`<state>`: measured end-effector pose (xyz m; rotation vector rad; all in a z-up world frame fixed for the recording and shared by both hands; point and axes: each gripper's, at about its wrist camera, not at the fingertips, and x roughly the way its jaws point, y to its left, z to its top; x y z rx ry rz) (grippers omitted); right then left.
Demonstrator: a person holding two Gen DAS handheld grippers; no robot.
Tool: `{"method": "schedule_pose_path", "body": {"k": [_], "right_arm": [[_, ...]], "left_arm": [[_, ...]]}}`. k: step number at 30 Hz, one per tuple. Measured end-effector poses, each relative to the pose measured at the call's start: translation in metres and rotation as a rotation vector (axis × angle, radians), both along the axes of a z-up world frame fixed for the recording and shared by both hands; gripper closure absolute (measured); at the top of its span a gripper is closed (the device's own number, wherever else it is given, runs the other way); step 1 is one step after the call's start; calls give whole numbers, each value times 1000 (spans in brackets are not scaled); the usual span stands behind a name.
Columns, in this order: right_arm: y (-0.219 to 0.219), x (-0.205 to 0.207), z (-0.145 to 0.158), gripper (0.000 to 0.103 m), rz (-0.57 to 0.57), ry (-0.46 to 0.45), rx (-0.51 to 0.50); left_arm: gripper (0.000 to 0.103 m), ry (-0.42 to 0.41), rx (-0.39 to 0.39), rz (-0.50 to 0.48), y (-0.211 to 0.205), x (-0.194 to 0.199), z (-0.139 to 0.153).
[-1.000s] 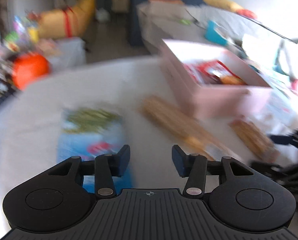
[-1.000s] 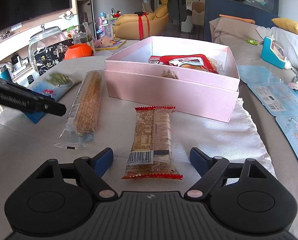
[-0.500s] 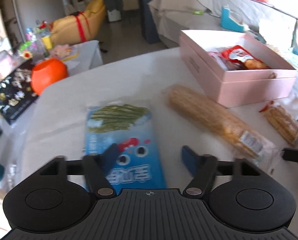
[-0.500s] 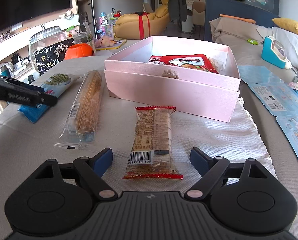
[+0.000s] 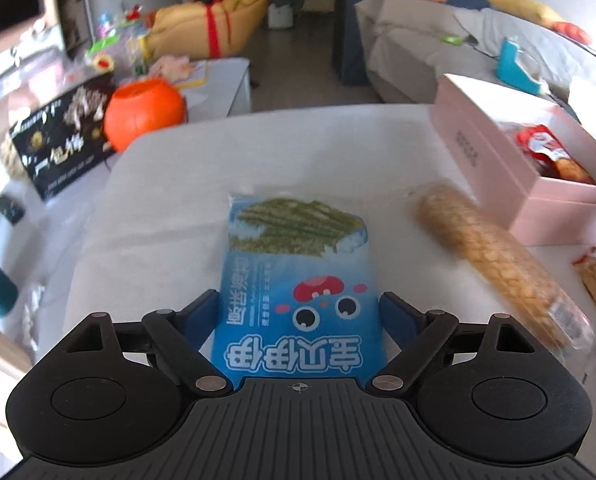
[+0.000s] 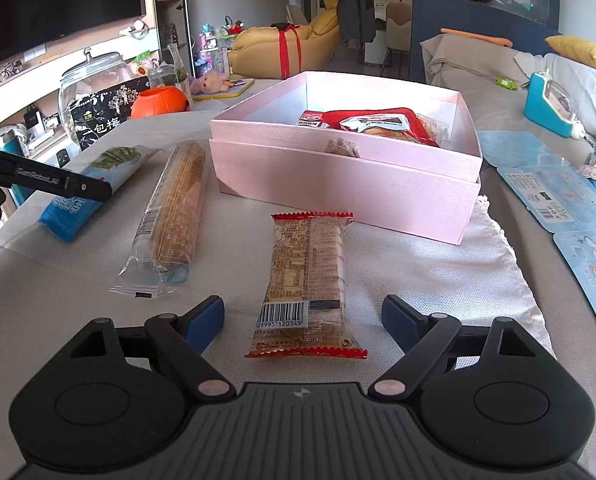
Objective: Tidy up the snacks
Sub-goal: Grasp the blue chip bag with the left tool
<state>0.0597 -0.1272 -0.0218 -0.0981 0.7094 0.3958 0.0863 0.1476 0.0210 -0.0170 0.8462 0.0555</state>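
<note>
Pink card makes the open box (image 6: 346, 184), the landmark on this cloth-covered table (image 6: 438, 280); inside it lies a red snack bag (image 6: 378, 124) toward its far right corner, with a small brown piece (image 6: 340, 147) against its near wall. Just in front of the box, on a white woven mat (image 6: 486, 264), a clear-wrapped biscuit bar with red crimped ends (image 6: 308, 280) lies lengthwise, barcode toward the camera. The right gripper (image 6: 302, 318) hangs over the bar's near end with its jaws spread wide, one blue pad on each side and neither touching the wrapper. Left of the box lies a long tube of wafer rolls (image 6: 175, 212) in clear film, and further left of that a blue seaweed-snack packet (image 5: 298, 280) flat on the cloth. The left gripper (image 5: 300, 312) is over that packet: its jaws have just been opening and now stand wide, the packet's near half between the blue pads, which sit right at its edges; whether they touch it I cannot tell, and nothing shows a squeeze. Beyond the box's left end stand an orange pumpkin-shaped tub (image 5: 143, 110) and a black printed carton (image 5: 63, 144)
</note>
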Motion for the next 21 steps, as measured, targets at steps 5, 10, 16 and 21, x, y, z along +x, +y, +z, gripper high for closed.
{"method": "schedule_pose_path", "body": {"k": [5, 10, 16, 21], "right_arm": [[1, -1, 0, 15, 8, 2, -3], [2, -1, 0, 14, 12, 4, -5], [5, 2, -1, 10, 28, 10, -27], [6, 6, -1, 2, 61, 25, -40]], "left_arm": [[13, -11, -11, -5, -4, 7, -2], [13, -54, -24, -39, -11, -1, 8], [13, -78, -109, -132, -24, -43, 20], [13, -24, -127, -191, -49, -69, 8]]}}
